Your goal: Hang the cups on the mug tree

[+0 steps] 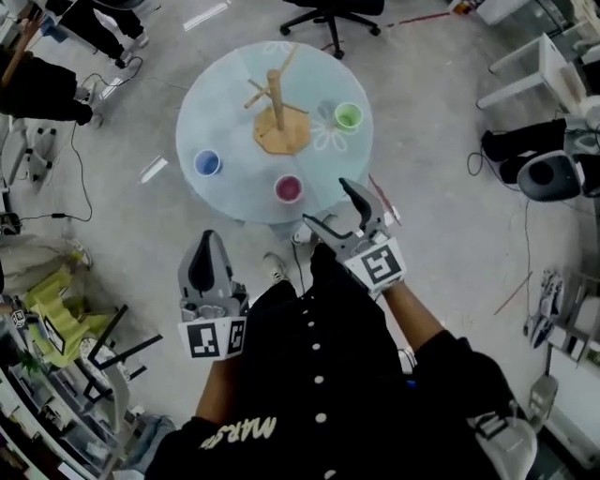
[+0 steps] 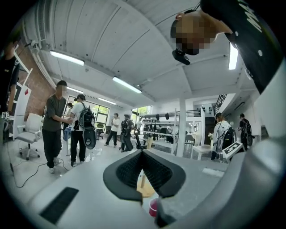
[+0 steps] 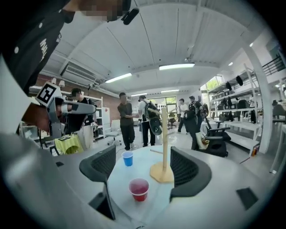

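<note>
A wooden mug tree (image 1: 277, 117) stands in the middle of a round pale table (image 1: 234, 94). Around it sit a green cup (image 1: 348, 116), a blue cup (image 1: 207, 163) and a pink-red cup (image 1: 288, 188). My right gripper (image 1: 328, 204) is open at the table's near edge, apart from the cups. In its own view the red cup (image 3: 139, 188), blue cup (image 3: 128, 158) and mug tree (image 3: 164, 143) lie ahead of my right gripper (image 3: 143, 167). My left gripper (image 1: 208, 239) hangs short of the table, shut and empty. Past its jaws the left gripper (image 2: 142, 156) view shows the red cup (image 2: 154, 207).
A black office chair (image 1: 333, 14) stands beyond the table. Cables (image 1: 80, 178) trail on the floor at left, white furniture (image 1: 539, 66) and bags (image 1: 525, 150) are at right. Several people (image 3: 127, 118) stand farther off in the room.
</note>
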`<state>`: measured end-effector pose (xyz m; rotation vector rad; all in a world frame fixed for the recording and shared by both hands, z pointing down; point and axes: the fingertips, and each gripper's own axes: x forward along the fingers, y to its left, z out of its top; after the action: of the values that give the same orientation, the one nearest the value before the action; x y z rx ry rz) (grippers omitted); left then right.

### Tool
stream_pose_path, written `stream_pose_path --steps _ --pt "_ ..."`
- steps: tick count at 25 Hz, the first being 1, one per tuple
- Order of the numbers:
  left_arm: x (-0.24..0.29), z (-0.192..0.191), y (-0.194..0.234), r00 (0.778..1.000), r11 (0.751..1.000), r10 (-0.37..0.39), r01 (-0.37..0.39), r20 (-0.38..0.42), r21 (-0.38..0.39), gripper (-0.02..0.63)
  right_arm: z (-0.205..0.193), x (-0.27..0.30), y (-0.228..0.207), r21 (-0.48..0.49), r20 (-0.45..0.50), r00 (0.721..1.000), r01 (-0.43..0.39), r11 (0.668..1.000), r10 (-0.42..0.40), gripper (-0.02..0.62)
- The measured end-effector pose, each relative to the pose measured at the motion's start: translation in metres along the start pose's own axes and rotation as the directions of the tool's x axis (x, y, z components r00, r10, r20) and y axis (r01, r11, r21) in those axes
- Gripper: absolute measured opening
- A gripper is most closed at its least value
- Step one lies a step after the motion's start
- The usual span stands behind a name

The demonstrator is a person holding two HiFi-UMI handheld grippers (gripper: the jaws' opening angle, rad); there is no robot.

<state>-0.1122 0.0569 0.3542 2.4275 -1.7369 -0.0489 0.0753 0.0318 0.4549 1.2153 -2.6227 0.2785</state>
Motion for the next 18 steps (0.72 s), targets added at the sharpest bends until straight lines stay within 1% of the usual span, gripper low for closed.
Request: stream_pose_path --steps 5,11,14,16,18 --pt "0.000 -0.023 0.000 0.999 1.000 0.020 -0.021 -0.042 -0.016 -0.005 -0.060 0.043 0.007 0.007 -0.072 0.994 -0.085 0.996 0.085 0.371" --pt "0.003 -0.044 -0.004 0.998 1.000 0.008 -0.010 -0.067 -0.022 -0.005 -0.126 0.086 0.010 -0.023 -0.152 0.975 -0.166 0.986 0.160 0.377" --pt "0.001 -0.060 0.001 0.993 0.999 0.040 -0.043 -0.112 -0.029 -0.005 -0.157 0.103 0.012 -0.020 -0.201 0.961 -0.198 0.980 0.190 0.385" --pt "0.001 -0.071 0.006 0.990 0.997 0.058 -0.063 -0.132 -0.036 -0.005 -0.175 0.114 0.009 -0.038 -0.226 0.954 -0.212 0.977 0.198 0.388" --pt "0.005 -0.080 0.011 0.989 0.997 0.062 -0.068 -0.132 -0.038 -0.005 -0.189 0.128 0.003 -0.084 -0.243 0.948 -0.229 0.970 0.203 0.391"
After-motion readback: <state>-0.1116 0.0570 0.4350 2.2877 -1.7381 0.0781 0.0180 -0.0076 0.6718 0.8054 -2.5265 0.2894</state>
